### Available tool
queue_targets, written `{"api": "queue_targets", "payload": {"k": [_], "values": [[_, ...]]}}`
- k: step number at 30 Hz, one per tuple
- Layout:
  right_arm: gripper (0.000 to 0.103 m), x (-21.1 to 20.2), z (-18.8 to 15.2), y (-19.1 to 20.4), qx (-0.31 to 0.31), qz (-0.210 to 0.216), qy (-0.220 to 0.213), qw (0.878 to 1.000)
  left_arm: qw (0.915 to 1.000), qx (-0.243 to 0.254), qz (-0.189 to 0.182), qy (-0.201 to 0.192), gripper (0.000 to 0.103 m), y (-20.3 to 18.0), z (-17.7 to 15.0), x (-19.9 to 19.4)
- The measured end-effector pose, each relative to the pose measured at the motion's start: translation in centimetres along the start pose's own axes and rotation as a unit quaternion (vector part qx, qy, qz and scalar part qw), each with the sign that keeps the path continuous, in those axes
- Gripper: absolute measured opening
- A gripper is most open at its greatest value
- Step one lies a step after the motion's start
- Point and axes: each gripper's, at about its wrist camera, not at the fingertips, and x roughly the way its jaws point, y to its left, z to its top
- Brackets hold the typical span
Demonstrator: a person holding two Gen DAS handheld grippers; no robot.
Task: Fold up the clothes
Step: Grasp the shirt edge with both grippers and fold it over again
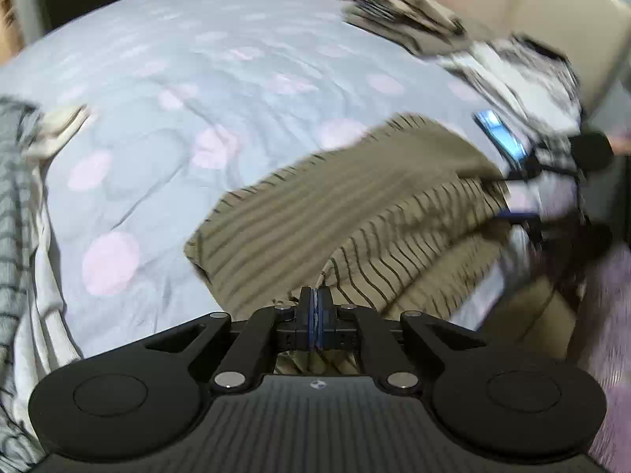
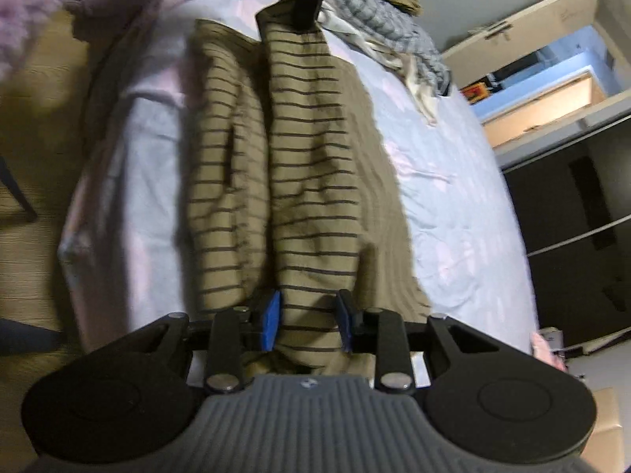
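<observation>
An olive garment with thin dark stripes [image 1: 355, 213] lies on the blue spotted bedcover [image 1: 197, 79], part folded over itself. My left gripper [image 1: 314, 307] is shut on one end of it; it also shows at the top of the right wrist view [image 2: 309, 4], pinching the far edge. The garment [image 2: 311, 165] stretches from there to my right gripper [image 2: 307, 319]. The right jaws stand apart with a bunched fold of the fabric between the blue pads [image 2: 272, 319], cloth touching both. The right gripper also shows blurred in the left wrist view [image 1: 528, 173].
Piles of other clothes lie along the bed's edges: grey checked and white ones [image 1: 23, 205], khaki, pink and patterned ones [image 1: 414, 4], and a heap in the right wrist view [image 2: 394, 27]. A wardrobe [image 2: 544, 79] stands beside the bed. Wood floor [image 2: 35, 126] lies beyond the bed edge.
</observation>
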Motion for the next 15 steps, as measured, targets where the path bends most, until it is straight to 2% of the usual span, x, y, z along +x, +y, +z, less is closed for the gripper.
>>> {"api": "queue_targets", "payload": {"k": [1, 2, 4, 7, 10, 15], "values": [[0.026, -0.1, -0.1, -0.3, 0.008, -0.004, -0.002, 1.000, 0.9999, -0.016, 0.000, -0.002, 0.000, 0.6, 0.2, 0.1], [0.016, -0.2, -0.1, -0.6, 0.015, -0.006, -0.003, 1.000, 0.9995, -0.031, 0.000, -0.004, 0.000, 1.1, 0.3, 0.2], [0.010, -0.3, -0.1, -1.2, 0.036, -0.010, -0.003, 0.999, 0.9986, -0.053, 0.004, -0.009, 0.002, 1.8, 0.5, 0.5], [0.008, -0.2, -0.2, -3.0, 0.096, -0.001, 0.001, 0.995, 0.9976, -0.065, 0.016, -0.019, 0.003, 1.7, 0.5, 0.7], [0.007, 0.1, -0.4, -5.1, 0.157, -0.003, 0.004, 0.988, 0.9965, -0.066, 0.039, -0.034, 0.010, 1.4, 0.6, 0.1], [0.007, 1.1, -0.5, -7.1, 0.207, -0.013, 0.011, 0.978, 0.9920, -0.061, 0.090, -0.064, 0.016, 0.3, 0.0, -2.4]]}}
